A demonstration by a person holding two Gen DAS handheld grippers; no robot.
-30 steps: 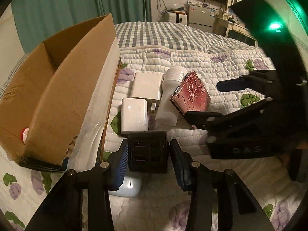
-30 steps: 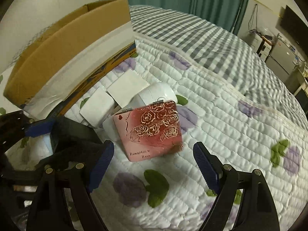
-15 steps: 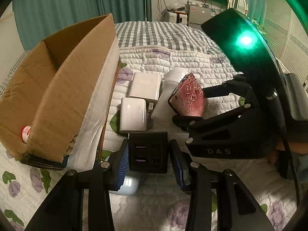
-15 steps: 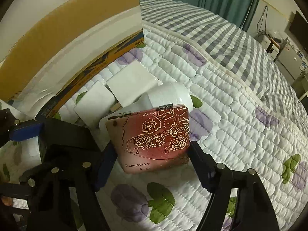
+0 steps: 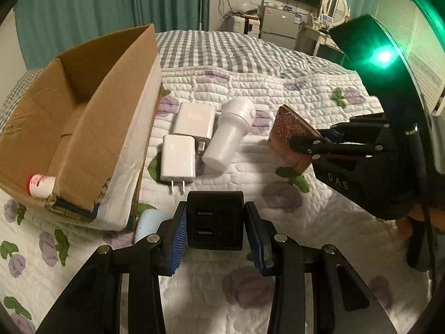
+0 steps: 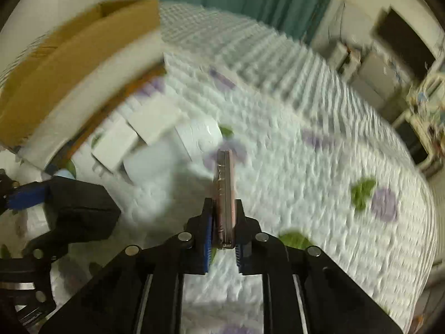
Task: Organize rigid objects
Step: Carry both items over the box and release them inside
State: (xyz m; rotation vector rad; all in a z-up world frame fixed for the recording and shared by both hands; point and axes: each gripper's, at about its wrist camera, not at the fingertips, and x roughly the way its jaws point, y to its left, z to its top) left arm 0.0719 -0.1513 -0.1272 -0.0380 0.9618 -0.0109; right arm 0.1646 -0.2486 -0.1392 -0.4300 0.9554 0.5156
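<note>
**Quilted bed, box and small goods on top**

Covered by a white quilt stitched with purple flowers and green leaves; grey-checked sheet beyond it. At the left, an open cardboard box, resting on the quilt. Just beside the box, two white chargers: a near one with prongs and a far one, close together. Touching them on the right, a white cup-shaped container lying on its side. Near the box's front corner, a pale blue object, partly hidden.
</note>
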